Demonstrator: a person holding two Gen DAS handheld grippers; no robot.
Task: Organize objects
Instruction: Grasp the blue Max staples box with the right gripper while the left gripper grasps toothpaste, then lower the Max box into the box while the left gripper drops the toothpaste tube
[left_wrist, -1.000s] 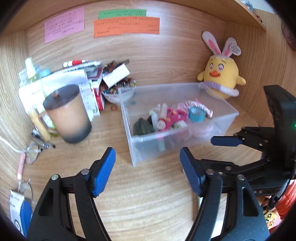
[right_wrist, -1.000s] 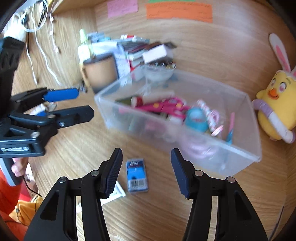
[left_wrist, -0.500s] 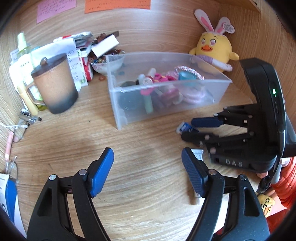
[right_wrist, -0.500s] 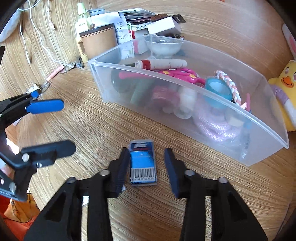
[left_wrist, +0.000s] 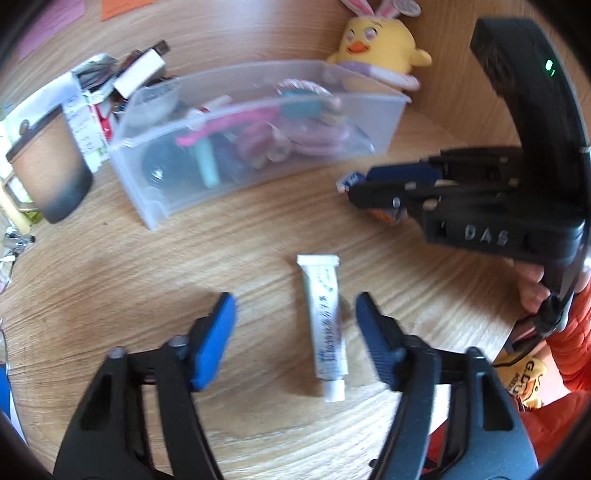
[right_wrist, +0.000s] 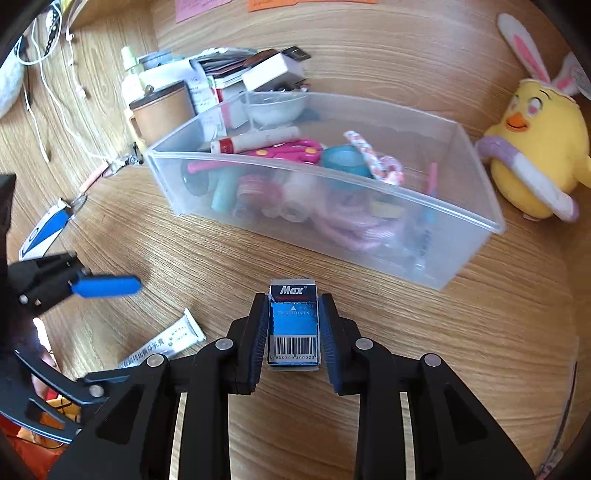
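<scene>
Item: blue staple box (right_wrist: 293, 325), clamped between the right gripper (right_wrist: 293, 325) pads, clear bin (right_wrist: 476, 221) at 12 o'clock, likely its destination. Left gripper (left_wrist: 295, 332) spread wide, straddling white tube (left_wrist: 325, 321) on desk (left_wrist: 147, 288), apparently lined up for pickup.

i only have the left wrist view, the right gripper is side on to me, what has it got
Observer: The right gripper has its fingers shut on a small blue box with a barcode, printed "Max".
Operator: is the box lifted or on the desk
Observer: I cannot tell; it sits just in front of the clear plastic bin.
Operator: anything at the bin's far right end
Observer: A thin pink stick leans upright there.
Operator: and my tube
Observer: The white tube lies between the open left gripper fingers.
</scene>
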